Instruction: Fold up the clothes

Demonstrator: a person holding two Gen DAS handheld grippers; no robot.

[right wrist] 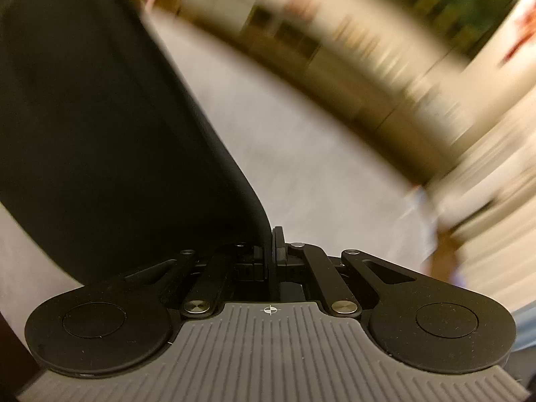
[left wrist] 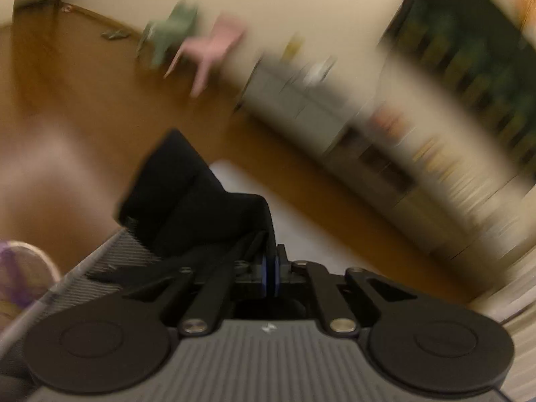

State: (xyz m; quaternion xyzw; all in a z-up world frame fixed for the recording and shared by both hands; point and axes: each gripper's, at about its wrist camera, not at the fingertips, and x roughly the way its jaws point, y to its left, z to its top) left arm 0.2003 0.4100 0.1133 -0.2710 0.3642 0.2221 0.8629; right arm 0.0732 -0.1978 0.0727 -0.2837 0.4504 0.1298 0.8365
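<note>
A black garment [left wrist: 187, 201] hangs from my left gripper [left wrist: 272, 261], whose jaws are pressed together on a corner of the cloth, and it bunches to the left of the fingers. In the right wrist view the same black garment [right wrist: 100, 127] spreads up and to the left as a wide dark sheet. My right gripper [right wrist: 273, 241] is shut on its edge. Under the cloth lies a pale grey surface [right wrist: 268, 140]. Both views are blurred by motion.
A brown wooden floor [left wrist: 83, 87] stretches behind. A small green chair [left wrist: 171, 30] and a pink chair [left wrist: 214, 50] stand by the cream wall. Low cabinets and shelves [left wrist: 385, 154] run along the right. A round purple-patterned thing [left wrist: 20, 268] shows at the left edge.
</note>
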